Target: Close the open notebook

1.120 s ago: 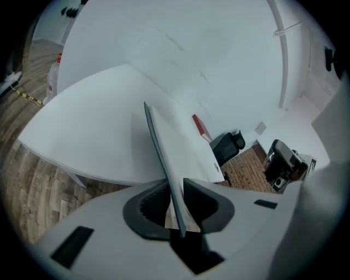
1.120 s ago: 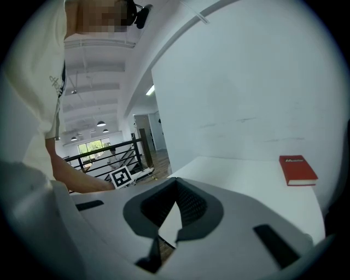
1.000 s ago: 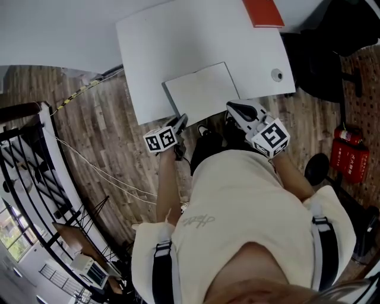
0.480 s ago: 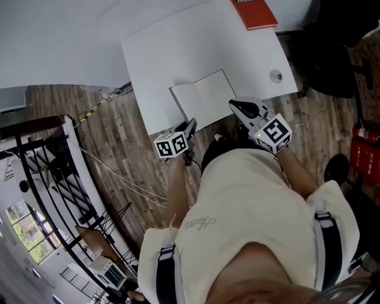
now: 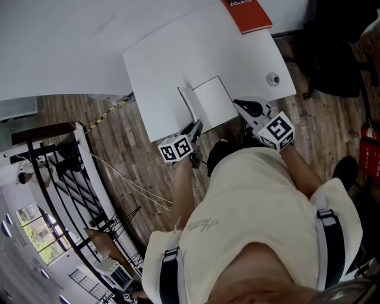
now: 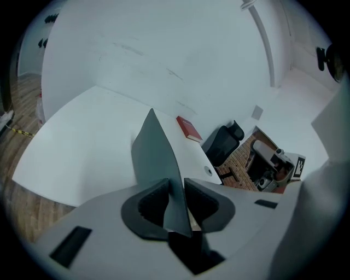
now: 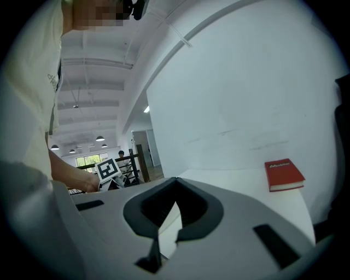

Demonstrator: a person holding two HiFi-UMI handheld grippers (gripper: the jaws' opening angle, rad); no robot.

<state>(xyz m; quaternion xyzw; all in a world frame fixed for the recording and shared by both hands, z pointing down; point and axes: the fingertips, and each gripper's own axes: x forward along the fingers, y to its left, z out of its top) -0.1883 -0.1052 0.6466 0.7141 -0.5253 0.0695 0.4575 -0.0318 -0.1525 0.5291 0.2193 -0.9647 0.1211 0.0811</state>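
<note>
The notebook [image 5: 212, 100] lies near the front edge of the white table [image 5: 160, 53], its right page flat and white. Its grey left cover [image 5: 185, 102] stands raised on edge. My left gripper [image 5: 195, 126] is shut on that cover's near edge. In the left gripper view the cover [image 6: 156, 158] rises upright between the two pads of the left gripper [image 6: 176, 187]. My right gripper [image 5: 239, 104] hovers by the notebook's near right corner with its jaws together. In the right gripper view a white page shows past the right gripper [image 7: 176, 183], which holds nothing.
A red book [image 5: 246, 15] lies at the table's far right corner. A round cable grommet [image 5: 272, 78] sits in the tabletop right of the notebook. A black office chair [image 6: 224, 142] stands beyond the table, and a black railing [image 5: 47, 172] runs along the wooden floor at left.
The left cover, lying flat a second ago, has swung up to stand on edge in the left gripper. Both grippers have shifted slightly toward the right.
</note>
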